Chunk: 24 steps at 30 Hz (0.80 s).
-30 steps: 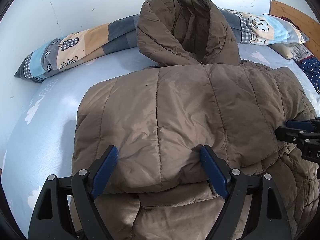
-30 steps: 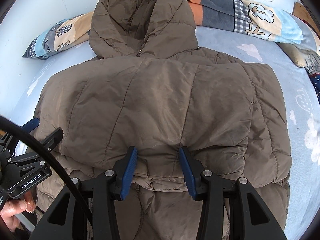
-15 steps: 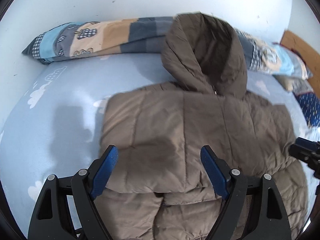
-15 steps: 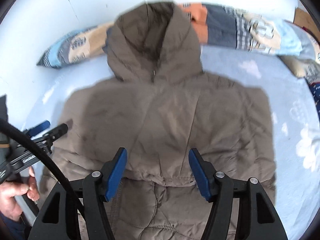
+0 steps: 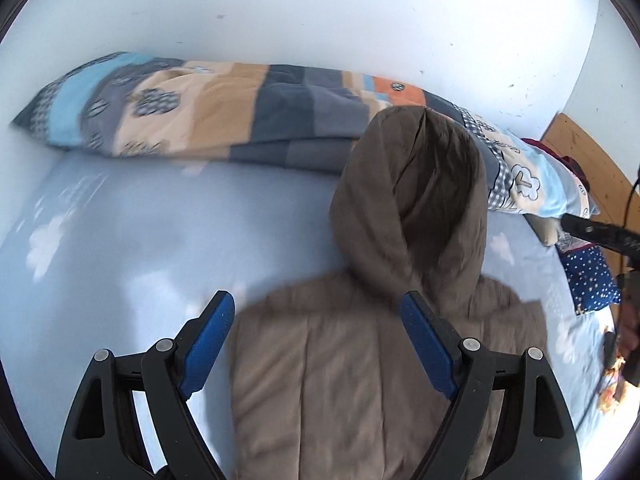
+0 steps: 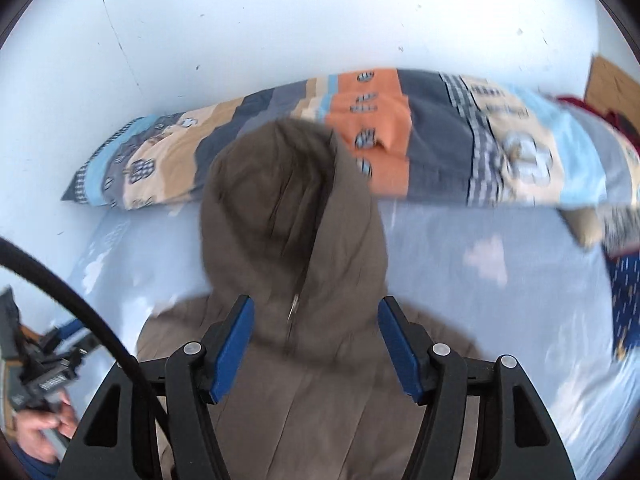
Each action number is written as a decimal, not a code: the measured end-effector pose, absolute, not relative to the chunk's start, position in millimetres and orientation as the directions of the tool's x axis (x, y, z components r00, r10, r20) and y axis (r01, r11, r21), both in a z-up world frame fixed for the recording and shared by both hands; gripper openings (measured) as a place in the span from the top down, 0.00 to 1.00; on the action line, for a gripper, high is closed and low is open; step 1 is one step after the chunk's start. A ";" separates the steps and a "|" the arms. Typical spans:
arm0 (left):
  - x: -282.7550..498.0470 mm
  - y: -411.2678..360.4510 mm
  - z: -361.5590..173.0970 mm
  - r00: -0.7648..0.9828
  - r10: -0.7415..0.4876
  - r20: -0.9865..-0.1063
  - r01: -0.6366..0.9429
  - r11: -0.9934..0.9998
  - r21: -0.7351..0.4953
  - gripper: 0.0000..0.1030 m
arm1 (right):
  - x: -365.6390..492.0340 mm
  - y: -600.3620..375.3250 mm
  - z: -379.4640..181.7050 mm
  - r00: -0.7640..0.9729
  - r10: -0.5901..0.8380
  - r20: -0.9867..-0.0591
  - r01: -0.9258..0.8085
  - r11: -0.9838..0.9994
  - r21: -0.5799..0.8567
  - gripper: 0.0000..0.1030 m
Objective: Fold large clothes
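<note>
A pale blue bed [image 5: 208, 232] is filling both views, running up to a white wall [image 5: 320, 12]. A patchwork quilt [image 5: 224, 120] is lying rolled along the wall side of the bed. The brown coat [image 5: 360, 380] is lying folded on the sheet, its hood [image 5: 416, 200] stretching out flat toward the quilt and overlapping its edge. A wooden headboard [image 5: 588, 168] is showing at the far right, with a dark starred pillow [image 5: 588, 276] beside it.

The left gripper [image 5: 318, 340] is hanging above the coat with its jaws standing wide apart, nothing between them. The right gripper [image 6: 316, 344] is hovering over the base of the hood; its jaws have just been opening and are standing apart, pressing on nothing. A hand [image 6: 38, 436] is showing at the lower left of the right view, gripping the left tool's handle.
</note>
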State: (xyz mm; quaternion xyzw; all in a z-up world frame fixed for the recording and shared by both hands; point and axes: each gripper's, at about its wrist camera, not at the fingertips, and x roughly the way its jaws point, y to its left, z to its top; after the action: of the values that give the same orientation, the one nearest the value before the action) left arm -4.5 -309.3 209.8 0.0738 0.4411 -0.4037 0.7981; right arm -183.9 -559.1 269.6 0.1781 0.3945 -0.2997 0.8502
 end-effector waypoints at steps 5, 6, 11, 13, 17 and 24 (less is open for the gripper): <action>39.6 -393.8 209.2 0.286 -0.527 -0.800 0.774 0.620 -0.131 0.18 | -132.9 -613.0 258.3 0.473 -0.389 -0.791 0.647 0.762 0.012 0.34; 50.1 -410.9 207.2 0.307 -0.523 -0.795 0.767 0.631 -0.119 0.18 | -123.4 -624.6 253.1 0.474 -0.381 -0.794 0.647 0.762 0.022 0.34; 85.3 -467.7 190.1 0.289 -0.570 -0.769 0.733 0.649 -0.206 0.18 | -86.3 -662.8 230.4 0.442 -0.420 -0.793 0.650 0.759 -0.040 0.34; 89.2 -483.9 186.2 0.298 -0.589 -0.751 0.729 0.648 -0.219 0.18 | -75.0 -676.0 225.0 0.449 -0.420 -0.789 0.649 0.760 -0.034 0.34; 92.8 -518.3 167.9 0.317 -0.552 -0.772 0.732 0.660 -0.171 0.59 | -55.7 -687.4 204.1 0.442 -0.405 -0.800 0.634 0.772 -0.040 0.68; 63.5 -482.0 174.8 0.288 -0.597 -0.749 0.754 0.623 -0.208 0.90 | -96.9 -653.3 222.8 0.532 -0.443 -0.722 0.607 0.794 -0.039 0.90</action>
State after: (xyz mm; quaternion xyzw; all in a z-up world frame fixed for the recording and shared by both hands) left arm 63.5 -482.0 174.8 0.0931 0.4202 -0.4238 0.7970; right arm -96.9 -653.3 222.8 0.1088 0.3775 -0.3022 0.8685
